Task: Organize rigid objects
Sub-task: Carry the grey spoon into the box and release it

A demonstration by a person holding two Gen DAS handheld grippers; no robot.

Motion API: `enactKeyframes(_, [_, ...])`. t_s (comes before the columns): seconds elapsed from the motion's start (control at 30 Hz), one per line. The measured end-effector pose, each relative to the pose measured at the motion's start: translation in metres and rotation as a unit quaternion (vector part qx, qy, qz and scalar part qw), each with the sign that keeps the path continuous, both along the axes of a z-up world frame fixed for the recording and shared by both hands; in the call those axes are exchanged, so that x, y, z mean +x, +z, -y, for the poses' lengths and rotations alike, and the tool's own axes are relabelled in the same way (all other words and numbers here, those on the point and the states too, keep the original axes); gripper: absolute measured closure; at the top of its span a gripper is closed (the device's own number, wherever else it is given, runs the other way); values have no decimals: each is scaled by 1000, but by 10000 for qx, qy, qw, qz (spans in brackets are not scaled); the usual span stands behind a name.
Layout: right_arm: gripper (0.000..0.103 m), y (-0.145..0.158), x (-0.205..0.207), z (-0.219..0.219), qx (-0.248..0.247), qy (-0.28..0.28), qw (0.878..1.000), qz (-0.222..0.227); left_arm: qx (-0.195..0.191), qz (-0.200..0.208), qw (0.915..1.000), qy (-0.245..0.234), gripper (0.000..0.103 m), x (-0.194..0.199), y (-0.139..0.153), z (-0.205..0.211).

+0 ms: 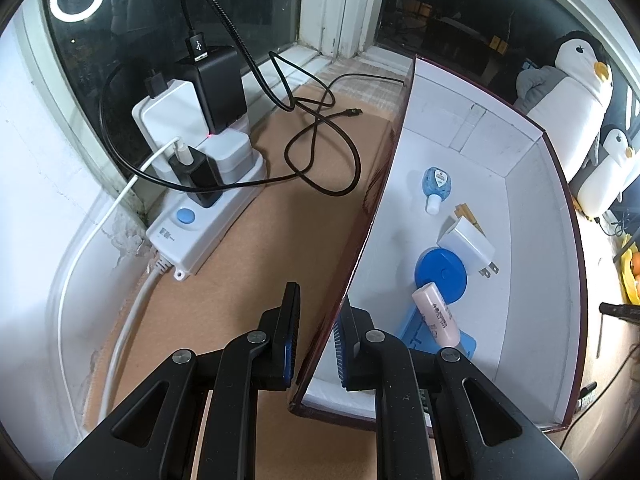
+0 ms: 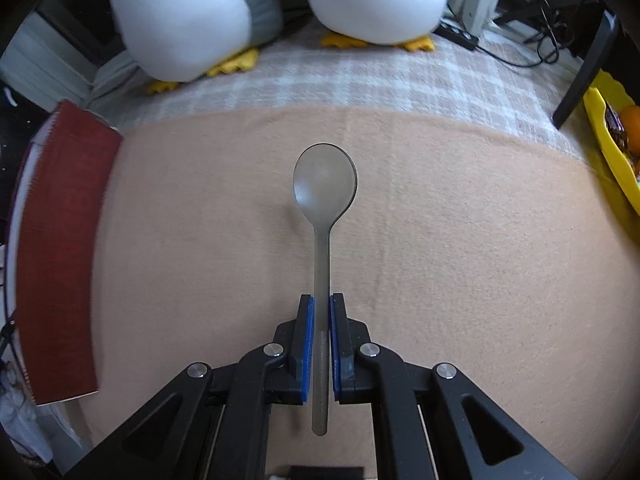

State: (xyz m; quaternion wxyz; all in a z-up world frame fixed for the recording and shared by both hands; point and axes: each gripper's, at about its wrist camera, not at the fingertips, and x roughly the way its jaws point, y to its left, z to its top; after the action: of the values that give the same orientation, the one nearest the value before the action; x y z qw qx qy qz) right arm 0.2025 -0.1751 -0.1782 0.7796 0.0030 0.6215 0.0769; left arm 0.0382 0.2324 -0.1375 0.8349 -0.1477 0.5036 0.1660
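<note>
My left gripper (image 1: 318, 312) is shut on the left wall of a dark red box (image 1: 362, 224) with a white inside. In the box lie a small blue bottle (image 1: 435, 184), a white plug adapter (image 1: 466, 245), a blue round disc (image 1: 440, 270), a pink tube (image 1: 437, 314) and a blue flat piece (image 1: 412, 330). In the right wrist view my right gripper (image 2: 321, 310) is shut on the handle of a grey spoon (image 2: 324, 188), which hangs over the tan cloth with its bowl pointing away. The red box wall (image 2: 60, 256) stands at the left there.
A white power strip (image 1: 200, 216) with several chargers and black cables (image 1: 320, 140) lies left of the box by the window. Plush penguins (image 2: 180, 12) stand behind the cloth. A yellow tray (image 2: 612, 148) with fruit sits at the far right.
</note>
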Motion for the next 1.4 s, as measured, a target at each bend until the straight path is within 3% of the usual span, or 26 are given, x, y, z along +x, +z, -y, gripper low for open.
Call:
enactKeyframes(0.27, [96,68,-11,-71,805,731,9932,405,-13,-6,10000,-2,89,2,-2,-1])
enactKeyframes(0.57, [96,96,-11,-179,1441,1638,9754,313,-21,20,10000,-20,89,3,-4,-1])
enactKeyframes(0.77, [96,90,-13,-253,1639,1972,9665,143,-43,60,10000,-34,90,3,-6,-3])
enactKeyframes(0.93, [96,74,-14,-285,1711,2005,9646,-123,-92,111,9999,-40,91,2,-8,-4])
enactKeyframes(1.4, [96,13,-4,-316,1201,1830,9742,-554,-148,145,9998,-80,91,5,-11,-4])
